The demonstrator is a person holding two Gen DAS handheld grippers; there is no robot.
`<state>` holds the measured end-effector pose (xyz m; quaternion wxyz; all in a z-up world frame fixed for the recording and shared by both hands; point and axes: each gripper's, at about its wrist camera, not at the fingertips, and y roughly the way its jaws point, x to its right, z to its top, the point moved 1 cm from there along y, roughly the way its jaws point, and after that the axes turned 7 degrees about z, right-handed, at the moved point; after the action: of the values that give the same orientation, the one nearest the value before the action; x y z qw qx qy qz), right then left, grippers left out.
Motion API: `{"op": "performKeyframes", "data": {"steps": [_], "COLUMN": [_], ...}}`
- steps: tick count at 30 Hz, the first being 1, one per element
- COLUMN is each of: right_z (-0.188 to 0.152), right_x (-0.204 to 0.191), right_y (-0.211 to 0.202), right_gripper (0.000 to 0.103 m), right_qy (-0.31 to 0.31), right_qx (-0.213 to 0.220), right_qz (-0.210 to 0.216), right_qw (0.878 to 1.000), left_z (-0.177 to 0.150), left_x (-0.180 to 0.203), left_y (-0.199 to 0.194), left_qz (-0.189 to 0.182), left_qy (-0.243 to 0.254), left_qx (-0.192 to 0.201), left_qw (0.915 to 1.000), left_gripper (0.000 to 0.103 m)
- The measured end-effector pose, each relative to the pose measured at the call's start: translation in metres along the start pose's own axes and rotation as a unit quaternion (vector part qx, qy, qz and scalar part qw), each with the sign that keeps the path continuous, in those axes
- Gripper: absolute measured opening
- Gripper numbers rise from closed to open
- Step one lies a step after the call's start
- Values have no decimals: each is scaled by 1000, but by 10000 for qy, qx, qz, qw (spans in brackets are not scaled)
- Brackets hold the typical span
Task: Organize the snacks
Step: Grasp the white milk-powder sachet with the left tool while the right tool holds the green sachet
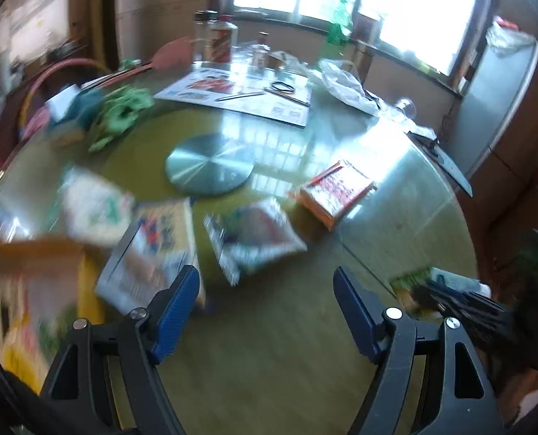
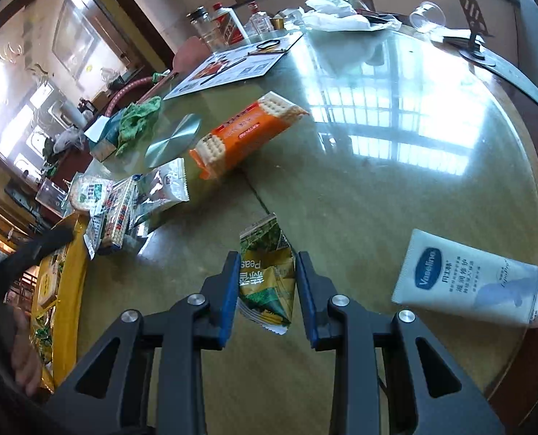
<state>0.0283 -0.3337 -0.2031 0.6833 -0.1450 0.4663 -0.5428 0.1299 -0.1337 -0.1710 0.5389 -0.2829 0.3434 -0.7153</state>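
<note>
My right gripper (image 2: pixel 267 258) is shut on a green and yellow peas packet (image 2: pixel 265 282), its blue pads pressing both sides just above the glass table (image 2: pixel 377 199). An orange cracker pack (image 2: pixel 247 132) lies beyond it. Further left lie a silver pouch (image 2: pixel 163 188), a long cracker pack (image 2: pixel 114 214) and a round cracker packet (image 2: pixel 87 192), beside a yellow box (image 2: pixel 71 264) with snacks inside. In the blurred left wrist view, my left gripper (image 1: pixel 266 272) hangs open over the table, nothing between its fingers, near the silver pouch (image 1: pixel 258 239) and the yellow box (image 1: pixel 89 286).
A white Vaseline tube (image 2: pixel 475 282) lies at the right. A metal disc (image 2: pixel 174 139) sits mid-table, with a green cloth (image 2: pixel 138 119) behind it. Bottles (image 2: pixel 225 25), a leaflet (image 2: pixel 232 69), a plastic bag (image 2: pixel 337 14) and a clear cup (image 2: pixel 428 14) crowd the far edge.
</note>
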Motion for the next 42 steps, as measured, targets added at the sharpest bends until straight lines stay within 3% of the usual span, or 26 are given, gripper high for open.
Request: {"op": "performKeyframes", "data": {"steps": [5,9,12,13,17,21,26,28,33,37,42], "right_z": [7,13,14,14,11,9,10,10,7,-5,-23], "right_x": [6,17,19,18,15,16,16,15,12,4,-12], "right_y": [0,1,3,3,3,3,4,5,4,1,-3], "right_gripper": [32,32,32,32,32,32,32,32,32,32,32], "right_qy": [-94,50,93,98,60,79,92,58,1,-113,-337], "right_qx": [84,111,117,111,82,94,107,93,59,35,15], "right_qz": [-109,18,80,106,188,240,225,220,209,284,284], "right_qw": [9999,9999,9999,9998,9998,9996,9996,9997,9998,9995,9990], "left_z": [22,39,44,42,15,-8,-6,-9,-33,-67,-105], "left_x": [-1,12,20,24,40,52,53,55,53,45,28], "left_y": [37,59,82,88,79,75,73,68,47,19,-12], "left_qz": [161,178,89,24,-113,-105,323,444,918,849,390], "left_qy": [272,713,956,1070,1620,1870,1471,1387,1230,943,219], "left_qx": [262,231,-210,-404,-562,-763,-644,-675,-847,-867,-591], "left_qw": [9992,9970,9952,9934,9851,9793,9865,9870,9845,9881,9972], "left_gripper": [76,76,76,76,76,77,75,56,51,47,44]}}
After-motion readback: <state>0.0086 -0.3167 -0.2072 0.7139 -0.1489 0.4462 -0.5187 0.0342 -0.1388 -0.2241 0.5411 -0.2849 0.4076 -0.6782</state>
